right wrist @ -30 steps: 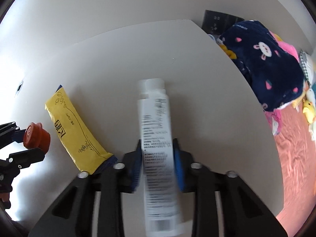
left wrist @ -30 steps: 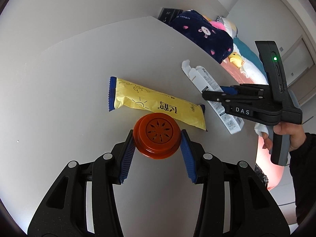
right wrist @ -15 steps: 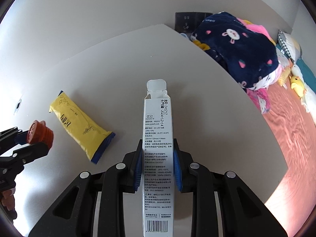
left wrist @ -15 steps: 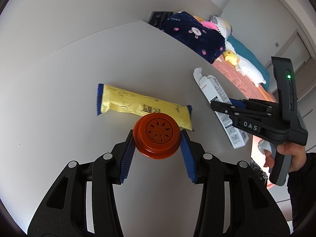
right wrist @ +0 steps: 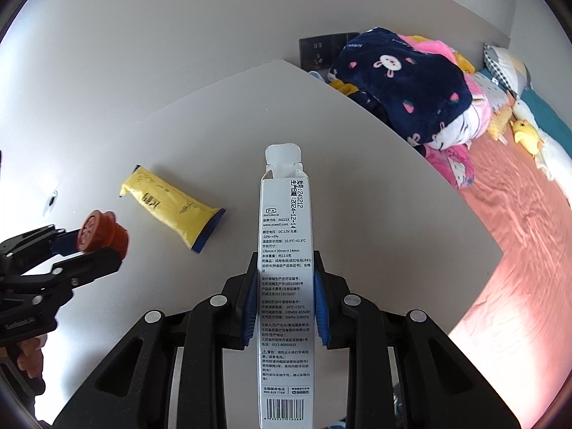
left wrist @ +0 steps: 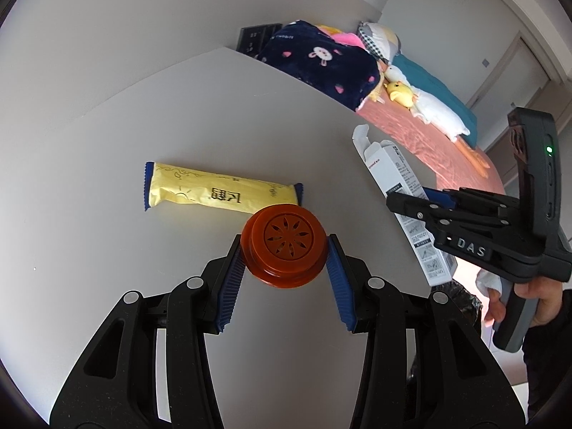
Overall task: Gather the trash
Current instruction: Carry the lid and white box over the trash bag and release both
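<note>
My left gripper [left wrist: 285,250] is shut on a round orange-brown cap [left wrist: 284,245] and holds it above the white table [left wrist: 107,232]. It also shows in the right wrist view [right wrist: 102,239] at the far left. My right gripper [right wrist: 286,271] is shut on a long white printed carton [right wrist: 285,279] with its end flap open, lifted off the table; the carton also shows in the left wrist view [left wrist: 397,178]. A yellow snack wrapper [left wrist: 214,193] with blue ends lies flat on the table, just beyond the cap.
A bed with a salmon sheet [right wrist: 518,214], a navy blanket [right wrist: 404,85] and plush toys [left wrist: 400,93] runs along the table's right edge. A wall socket panel [right wrist: 321,52] is behind the far corner. A black bin bag [left wrist: 457,300] shows below the table's edge.
Both grippers have lifted and drawn back with their loads. The wrapper has stayed in place and now looks farther away. The right gripper has moved toward the table's right edge.
</note>
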Motion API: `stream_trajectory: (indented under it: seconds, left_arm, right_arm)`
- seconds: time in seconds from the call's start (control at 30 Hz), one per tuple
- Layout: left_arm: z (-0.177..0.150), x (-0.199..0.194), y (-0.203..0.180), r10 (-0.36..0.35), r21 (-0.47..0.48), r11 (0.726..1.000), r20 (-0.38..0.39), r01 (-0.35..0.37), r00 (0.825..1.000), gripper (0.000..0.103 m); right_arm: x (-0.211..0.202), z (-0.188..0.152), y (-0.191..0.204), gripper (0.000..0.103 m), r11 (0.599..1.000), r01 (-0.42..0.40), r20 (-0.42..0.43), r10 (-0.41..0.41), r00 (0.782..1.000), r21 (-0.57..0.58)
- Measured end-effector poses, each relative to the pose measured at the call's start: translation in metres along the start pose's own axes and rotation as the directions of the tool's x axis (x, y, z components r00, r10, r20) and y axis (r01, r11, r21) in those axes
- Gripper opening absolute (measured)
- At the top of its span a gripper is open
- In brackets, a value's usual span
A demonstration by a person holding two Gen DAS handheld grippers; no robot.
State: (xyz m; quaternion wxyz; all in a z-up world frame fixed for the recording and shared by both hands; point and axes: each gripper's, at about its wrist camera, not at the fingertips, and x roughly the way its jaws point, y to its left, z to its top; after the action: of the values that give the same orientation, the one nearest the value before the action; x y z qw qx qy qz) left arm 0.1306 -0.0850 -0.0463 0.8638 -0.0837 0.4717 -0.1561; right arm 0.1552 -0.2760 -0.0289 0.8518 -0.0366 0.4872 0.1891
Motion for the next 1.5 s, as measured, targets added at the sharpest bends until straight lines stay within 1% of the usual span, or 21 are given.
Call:
stream_trajectory:
  seconds: [0.23,0.4,0.87,1.13,1.5]
  left_arm:
    - [-0.005,-0.006,-0.015,-0.015,0.042,0.999,0.000,0.015,1.000,0.044]
    - [-0.007,-0.011,-0.025,-0.029,0.072,0.997,0.002,0.029,1.000,0.045]
    - [-0.016,-0.027,-0.047,-0.047,0.130,0.990,0.010,0.046,0.999,0.045]
    - [-0.026,-0.029,-0.060,-0.061,0.157,0.986,-0.001,0.061,0.998,0.045]
    - [-0.038,-0.026,-0.079,-0.072,0.193,0.978,-0.031,0.077,0.997,0.045]
  right_arm:
    - [-0.026,-0.021,0.002,0.028,0.998,-0.011,0.038,0.009,0.999,0.058]
    - [-0.042,-0.033,0.003,0.028,0.997,-0.016,0.068,0.011,0.998,0.076]
    - [-0.082,-0.071,0.009,0.028,0.987,-0.015,0.140,-0.008,0.990,0.159]
    - [-0.100,-0.096,0.011,0.028,0.973,-0.042,0.174,0.002,0.985,0.226]
    - [-0.119,-0.125,0.006,0.028,0.958,-0.039,0.198,-0.019,0.980,0.285]
